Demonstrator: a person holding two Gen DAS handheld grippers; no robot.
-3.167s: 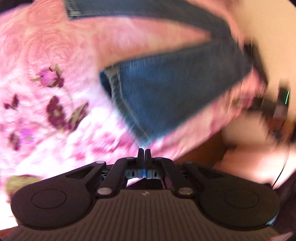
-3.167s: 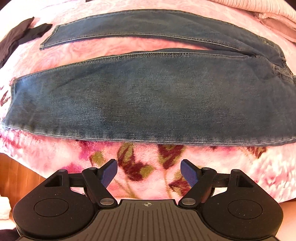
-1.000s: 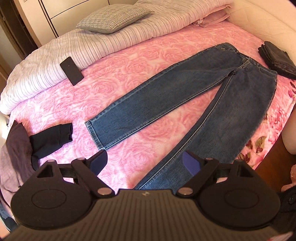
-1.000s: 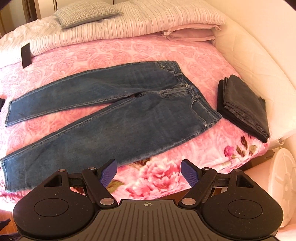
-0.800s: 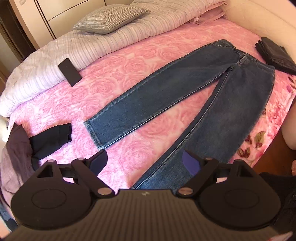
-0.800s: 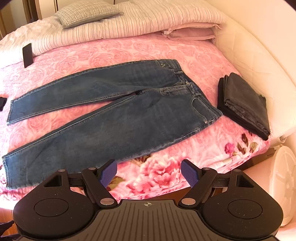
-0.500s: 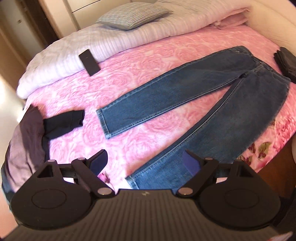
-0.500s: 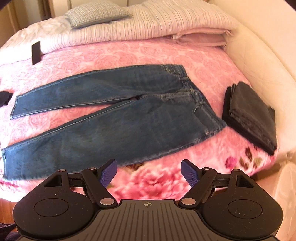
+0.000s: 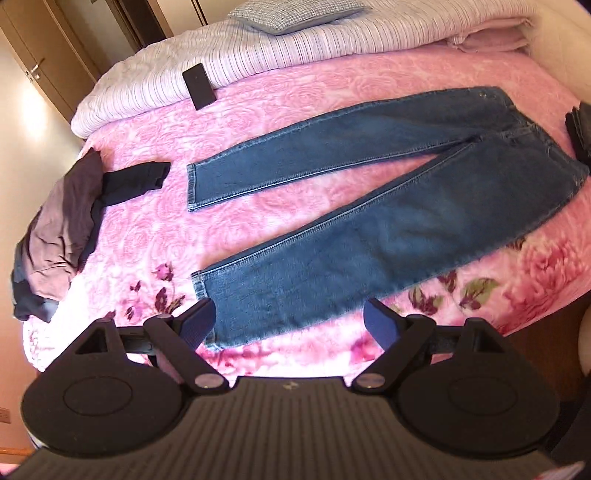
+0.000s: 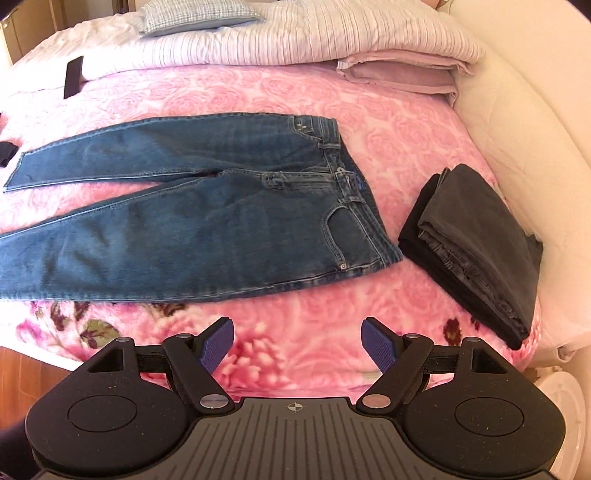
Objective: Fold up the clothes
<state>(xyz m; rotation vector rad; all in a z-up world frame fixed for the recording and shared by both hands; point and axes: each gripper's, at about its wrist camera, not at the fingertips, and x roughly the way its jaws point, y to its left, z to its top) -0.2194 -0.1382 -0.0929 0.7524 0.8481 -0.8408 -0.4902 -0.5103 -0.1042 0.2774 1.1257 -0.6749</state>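
1. Pink rose-patterned blanket [image 9: 258, 110] covers the whole bed, with a striped duvet [image 10: 295, 40] and a checked pillow [image 10: 192, 14] piled at the far end.
2. On the left gripper [image 9: 290, 325], the blue-padded fingers [image 9: 199, 323] stand wide apart with nothing between them; it tilts steeply down over the near edge of the bed, above the hem of the nearer trouser leg.
3. On the right gripper [image 10: 297, 345], the fingers [image 10: 218, 345] are likewise spread wide and empty, angled down over bare blanket just in front of the waistband end.
4. Neither gripper touches any cloth.
5. Blue jeans [image 10: 221, 221] lie flat, front up, across the blanket, legs splayed in a narrow V, waistband toward the right.
6. Just beside the waistband, apart from it, sits a folded dark grey garment [image 10: 480, 240].
7. Beyond the far leg's hem lie a black garment [image 9: 133, 181] and a crumpled mauve one [image 9: 59, 229] at the bed's left edge.
8. A dark phone-like slab [image 9: 199, 86] rests against the duvet's edge.
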